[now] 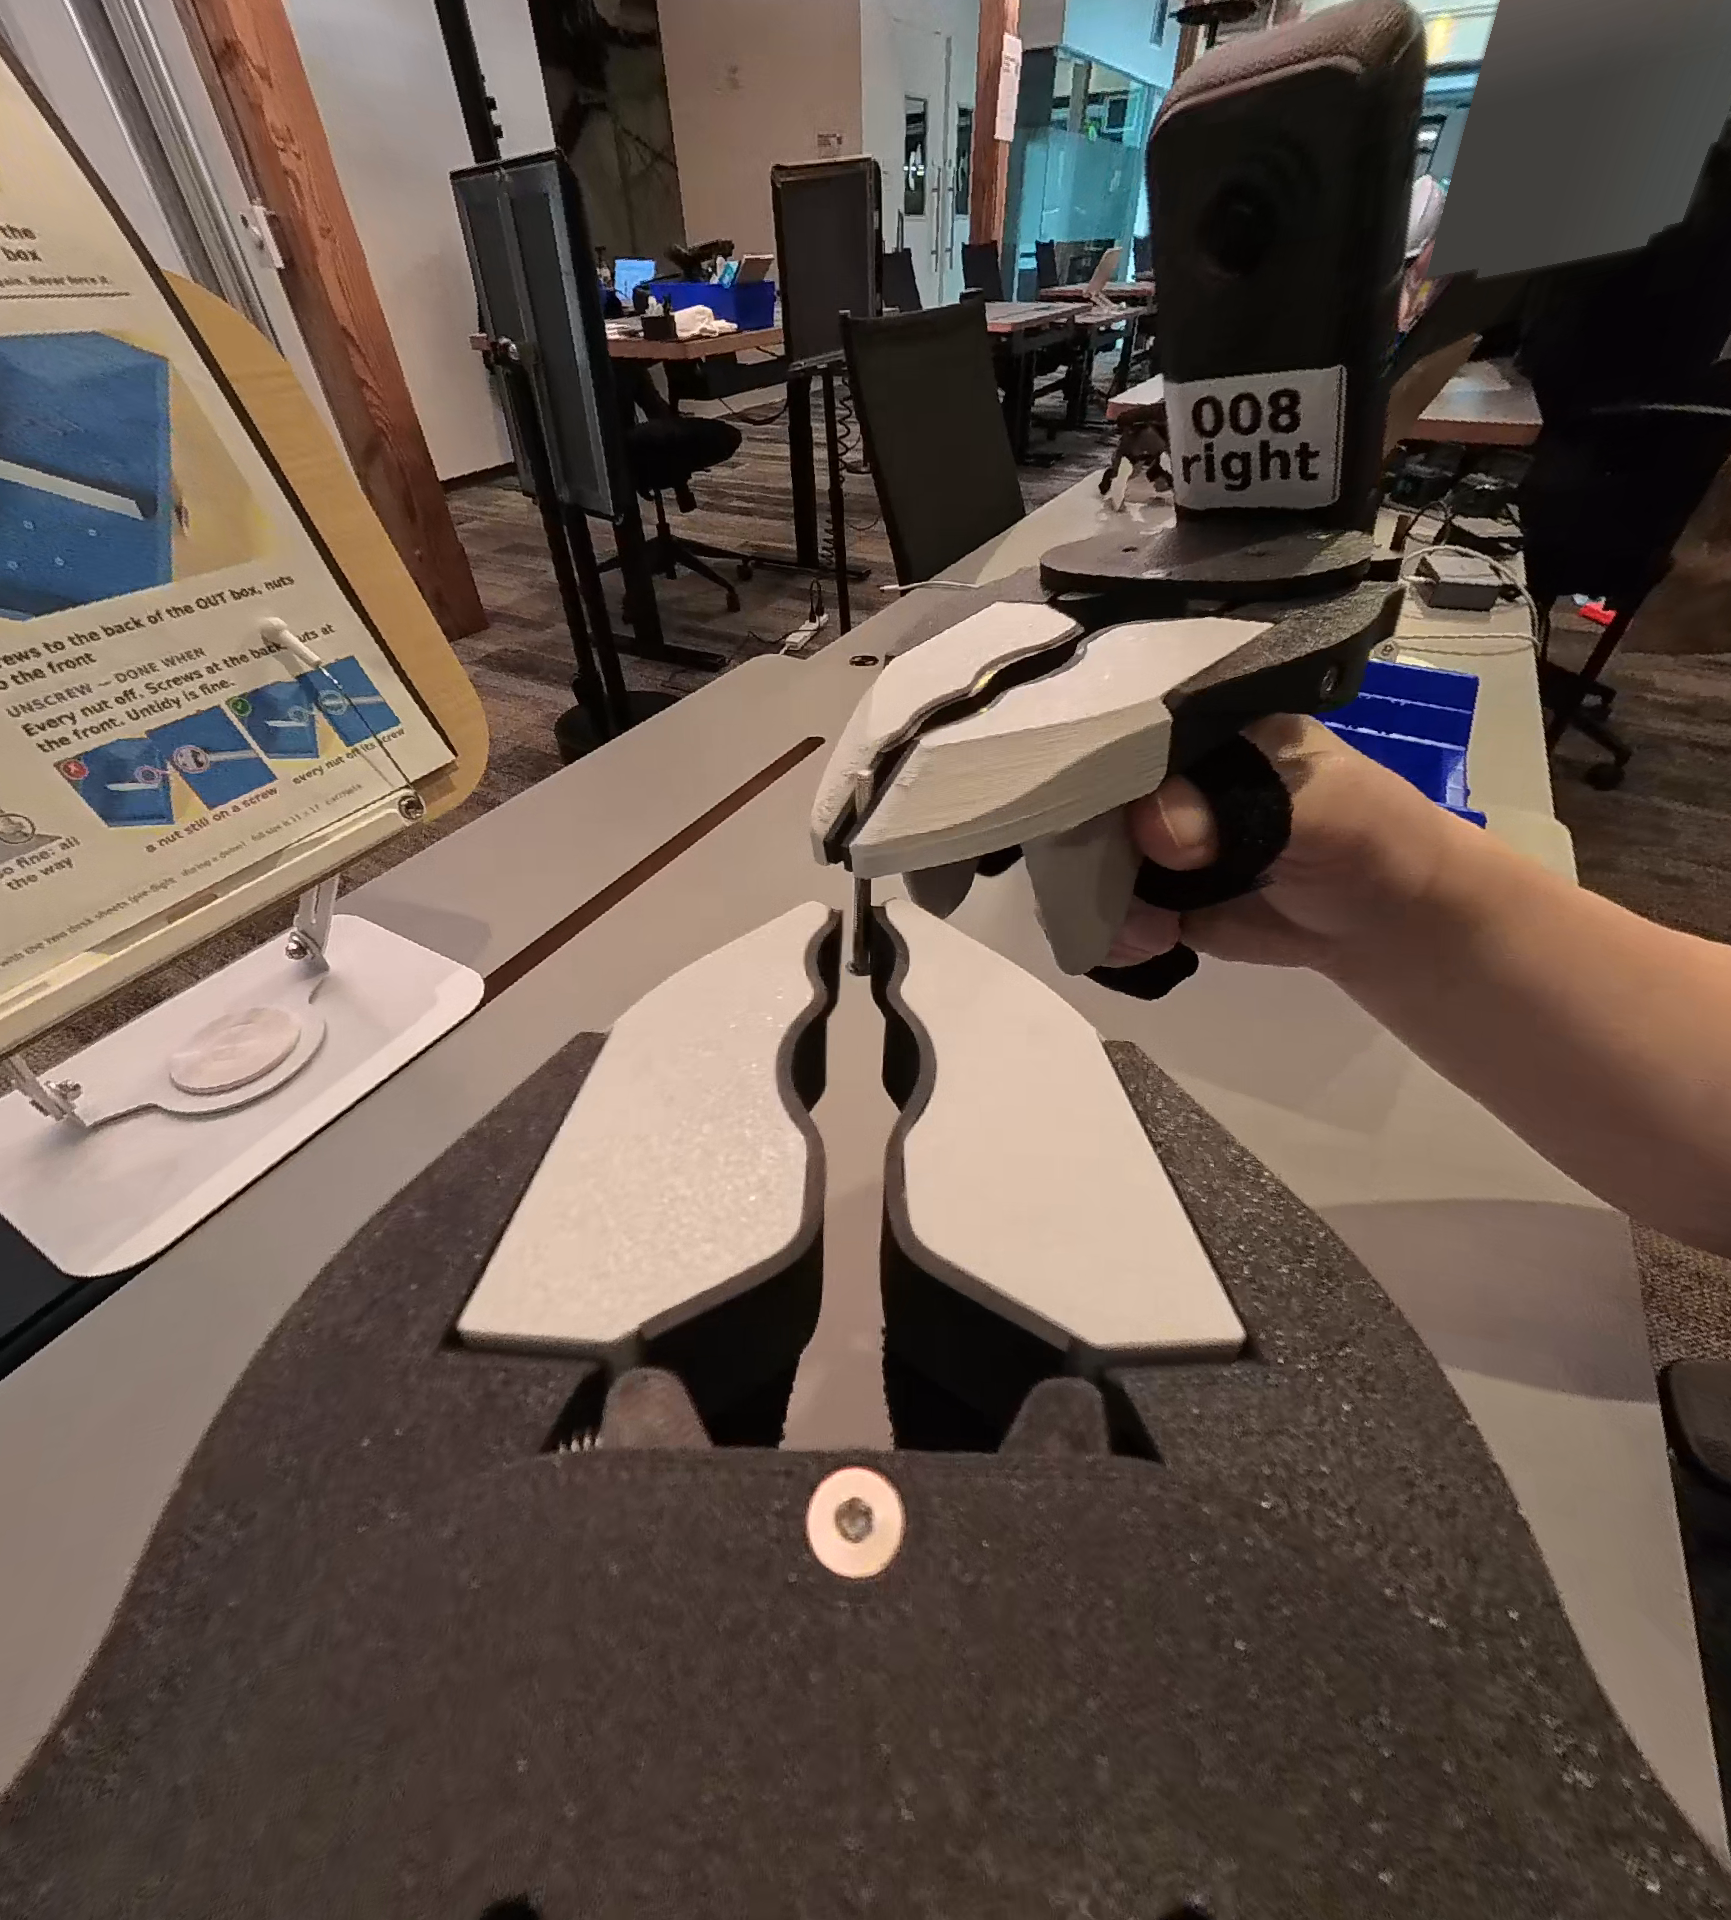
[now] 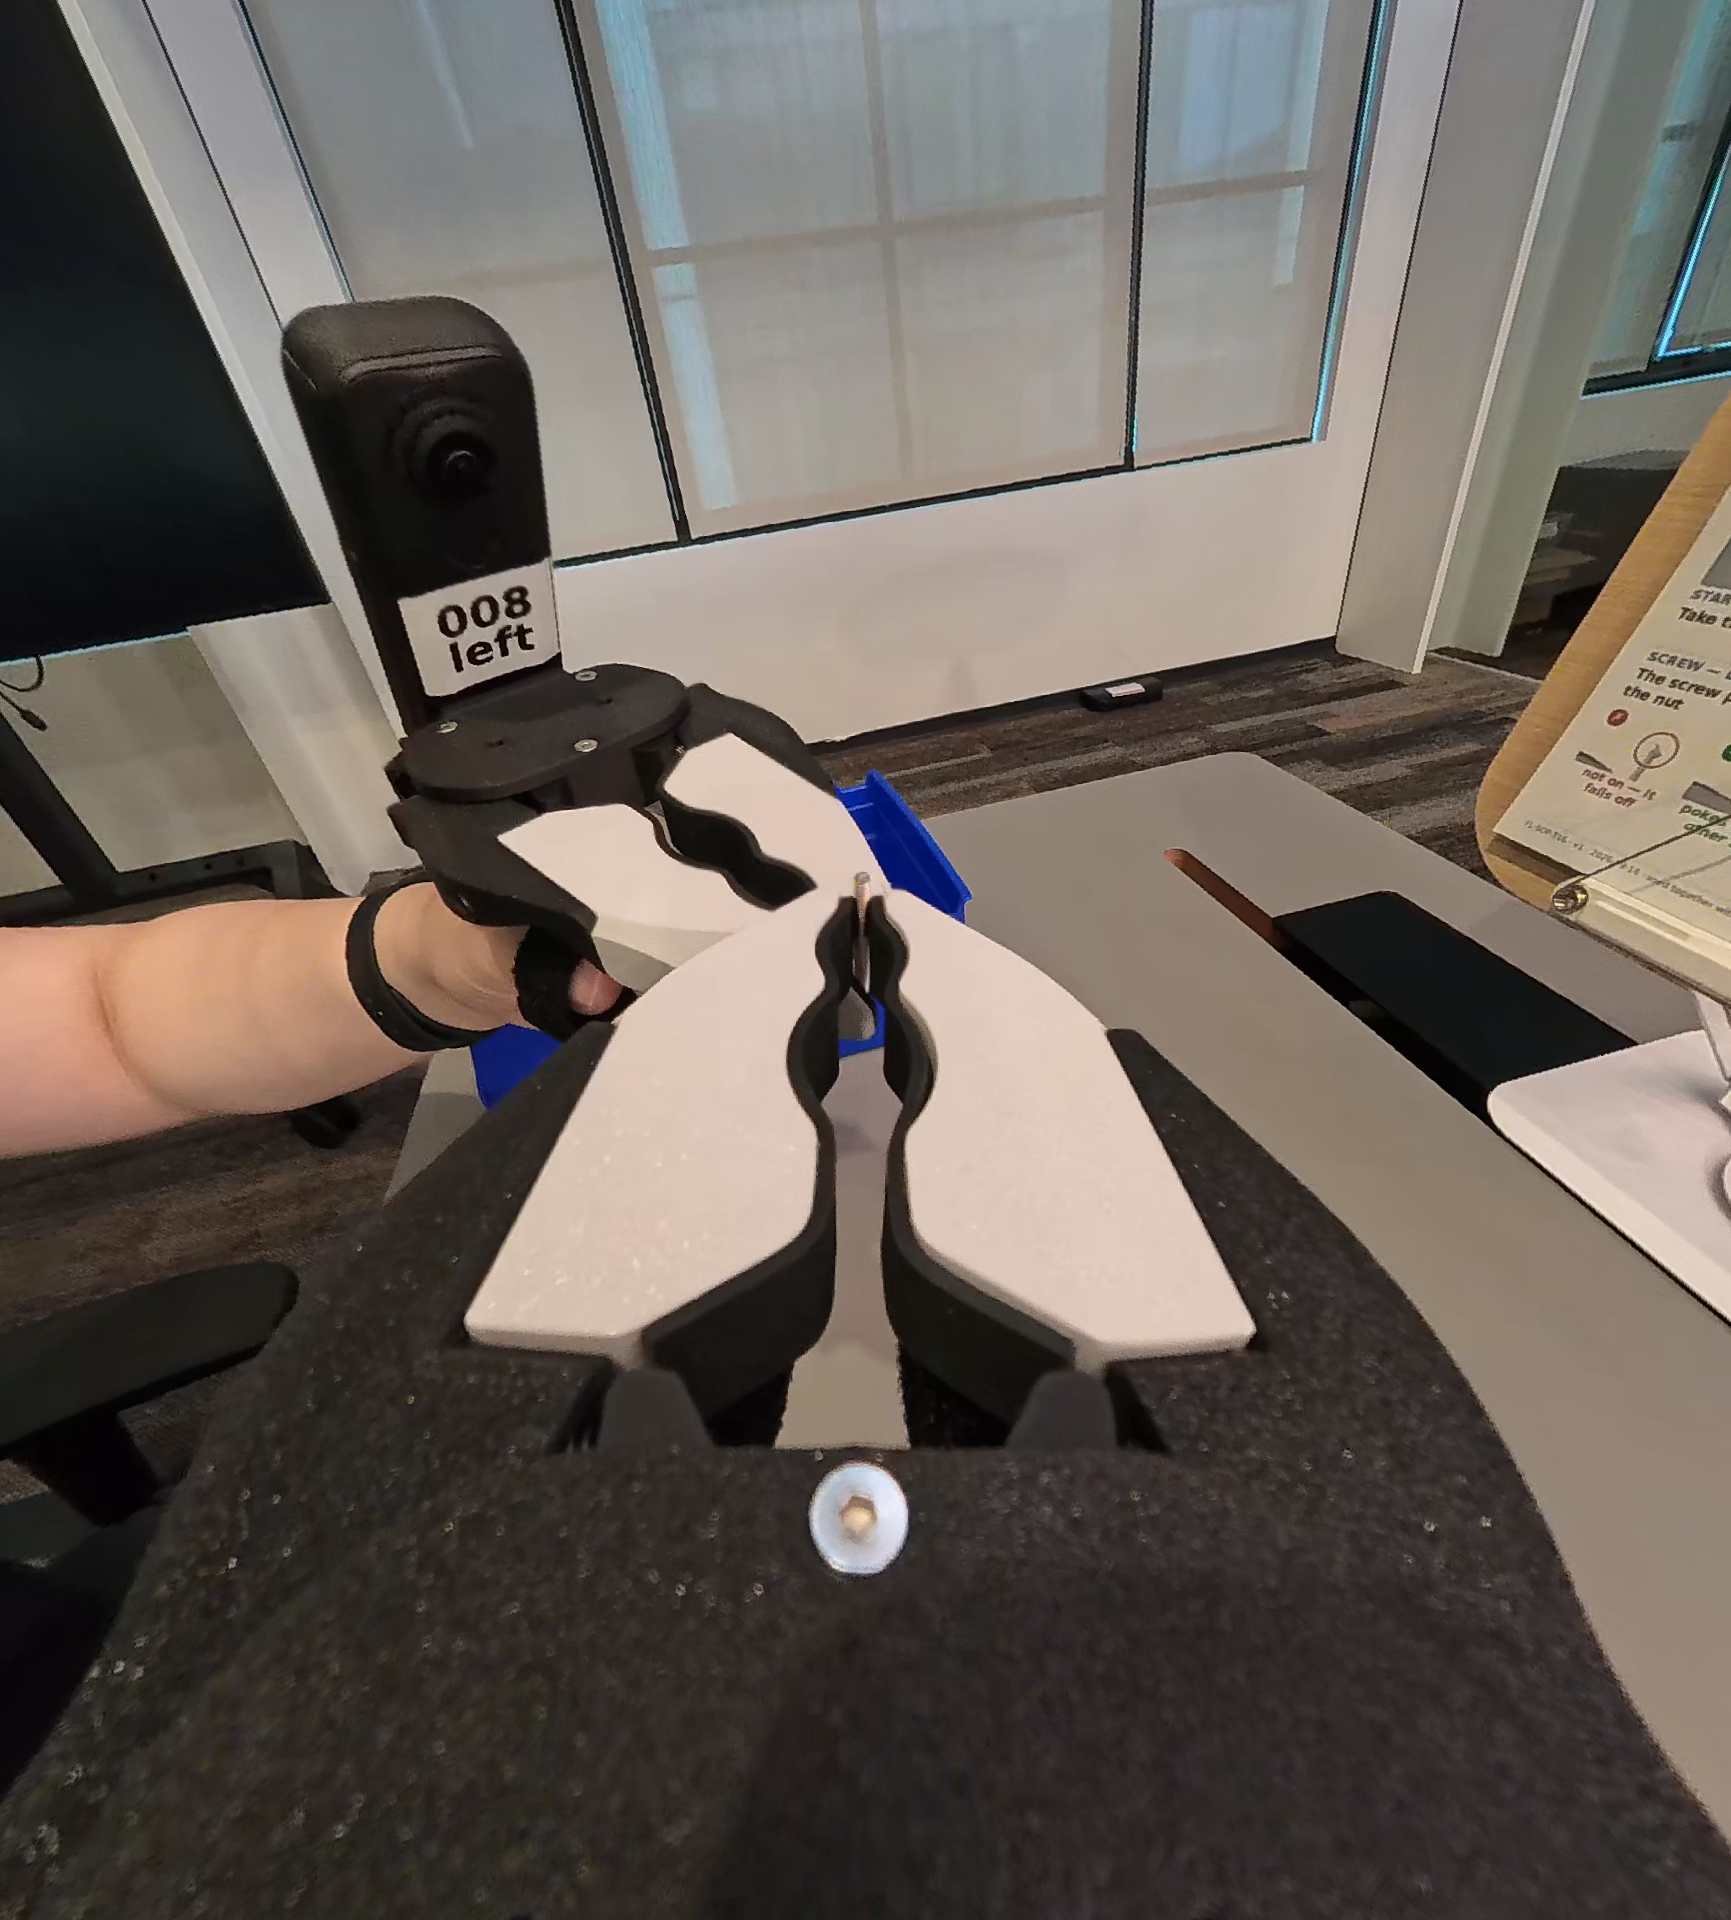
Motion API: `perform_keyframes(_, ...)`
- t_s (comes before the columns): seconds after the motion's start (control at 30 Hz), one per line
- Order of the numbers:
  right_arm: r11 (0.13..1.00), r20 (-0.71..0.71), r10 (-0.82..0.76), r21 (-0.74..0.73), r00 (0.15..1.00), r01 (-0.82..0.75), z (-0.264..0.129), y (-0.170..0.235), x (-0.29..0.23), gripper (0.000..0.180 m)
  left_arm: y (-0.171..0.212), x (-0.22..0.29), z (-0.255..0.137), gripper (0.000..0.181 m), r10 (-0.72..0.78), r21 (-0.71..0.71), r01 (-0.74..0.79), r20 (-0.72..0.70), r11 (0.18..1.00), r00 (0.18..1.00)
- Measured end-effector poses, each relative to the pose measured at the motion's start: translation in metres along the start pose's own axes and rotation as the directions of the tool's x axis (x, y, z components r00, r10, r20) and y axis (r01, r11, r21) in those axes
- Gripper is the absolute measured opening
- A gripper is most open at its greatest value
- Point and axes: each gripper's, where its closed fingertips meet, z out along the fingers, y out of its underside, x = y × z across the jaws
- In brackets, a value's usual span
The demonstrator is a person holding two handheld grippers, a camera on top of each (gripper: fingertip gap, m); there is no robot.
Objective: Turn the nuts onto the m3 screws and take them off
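My right gripper (image 2: 861, 925) is shut on a thin steel screw (image 2: 859, 940) and holds it upright above the grey table (image 2: 1204, 831). In the left wrist view the right gripper (image 1: 840, 842) reaches in from the right, and the screw (image 1: 858, 904) hangs down out of it. My left gripper (image 1: 859, 925) is closed around the screw's lower end, where a small silver nut (image 1: 856, 966) shows between the pads. In the right wrist view the left gripper's fingers (image 2: 632, 862) lie behind mine, with their tips hidden.
An instruction board (image 1: 165, 520) stands on a white base (image 1: 217, 1070) at the left of the table. A blue bin (image 1: 1412, 727) sits behind the right gripper, and another blue bin (image 2: 908, 842) sits behind the left one. A slot (image 1: 663, 842) runs along the tabletop. Both grippers' tips are close together, under 4 cm apart.
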Motion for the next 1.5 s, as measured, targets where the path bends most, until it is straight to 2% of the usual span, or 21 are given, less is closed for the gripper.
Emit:
perform_keyframes(0.37,1.0,-0.009,-0.026,0.001,1.0,0.026,0.0,0.001,0.001,0.003,0.003,0.001,0.002,0.002,0.002,-0.003,-0.002,-0.005,1.0,1.0)
perform_keyframes(0.47,0.998,-0.037,-0.045,0.032,0.998,0.046,-0.006,-0.005,0.002,0.026,0.003,-0.004,-0.004,0.002,-0.008,0.025,0.007,0.028,1.0,1.0)
perform_keyframes(0.53,0.998,-0.029,-0.062,0.025,0.998,0.063,-0.016,-0.002,0.001,0.021,0.006,-0.009,-0.014,0.002,-0.032,0.037,0.031,0.05,0.999,0.998)
perform_keyframes(0.6,0.997,0.02,-0.07,-0.035,0.997,0.07,-0.022,0.022,-0.002,0.014,0.011,-0.019,-0.03,0.002,-0.062,0.056,0.056,0.104,0.997,0.993)
perform_keyframes(0.7,0.971,0.117,-0.106,-0.202,0.987,0.128,-0.012,0.094,-0.002,0.014,0.024,-0.029,-0.057,0.002,-0.083,0.067,0.072,0.181,0.995,0.98)
perform_keyframes(0.8,0.895,0.27,-0.156,-0.368,0.95,0.252,0.008,0.17,-0.006,0.01,0.036,-0.032,-0.078,0.002,-0.091,0.058,0.08,0.234,0.995,0.968)
perform_keyframes(0.87,0.847,0.31,-0.211,-0.415,0.927,0.332,0.022,0.197,0.002,0.007,0.043,-0.03,-0.087,0.002,-0.105,0.054,0.094,0.258,0.994,0.961)
perform_keyframes(1.03,0.758,0.383,-0.32,-0.444,0.866,0.477,0.049,0.218,0.023,0.009,0.055,-0.019,-0.1,0.002,-0.118,0.039,0.112,0.281,0.993,0.952)
perform_keyframes(1.23,0.632,0.488,-0.327,-0.524,0.809,0.571,0.065,0.249,0.03,0.011,0.061,-0.015,-0.104,0.002,-0.128,0.036,0.123,0.285,0.992,0.95)
perform_keyframes(1.5,0.633,0.482,-0.265,-0.567,0.835,0.528,0.071,0.257,0.036,0.011,0.058,-0.016,-0.106,0.001,-0.137,0.051,0.128,0.275,0.991,0.952)
